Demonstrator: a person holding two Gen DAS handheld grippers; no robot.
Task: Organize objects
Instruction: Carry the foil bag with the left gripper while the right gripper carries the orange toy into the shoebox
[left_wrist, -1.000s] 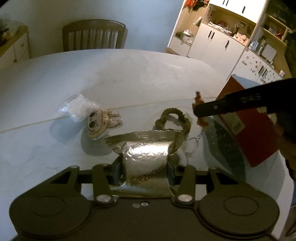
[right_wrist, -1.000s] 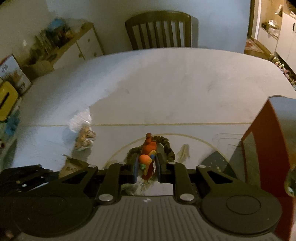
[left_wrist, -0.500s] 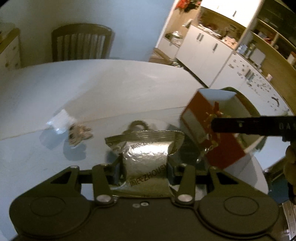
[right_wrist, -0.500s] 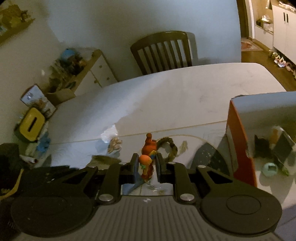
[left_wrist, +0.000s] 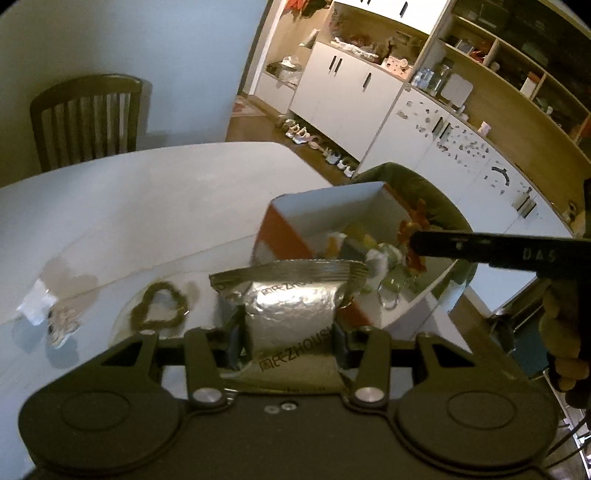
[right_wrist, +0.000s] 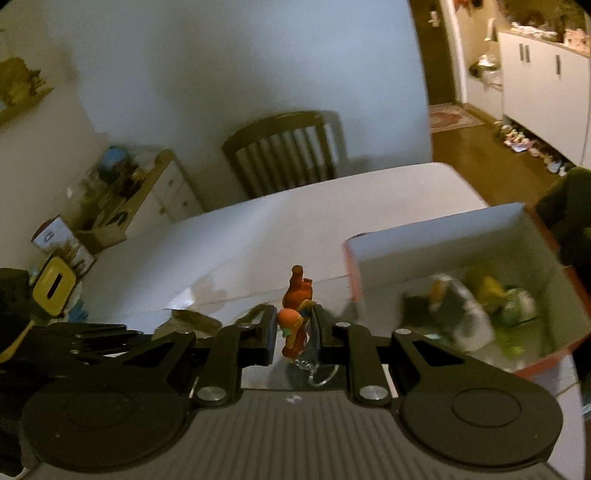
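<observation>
Right wrist: gripper (right_wrist: 294, 326) pinching keychain figure (right_wrist: 295, 308), seemingly airborne.

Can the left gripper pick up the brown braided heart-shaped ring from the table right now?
Probably not: the left gripper is shut on the silver foil packet, though the ring lies uncovered.
</observation>
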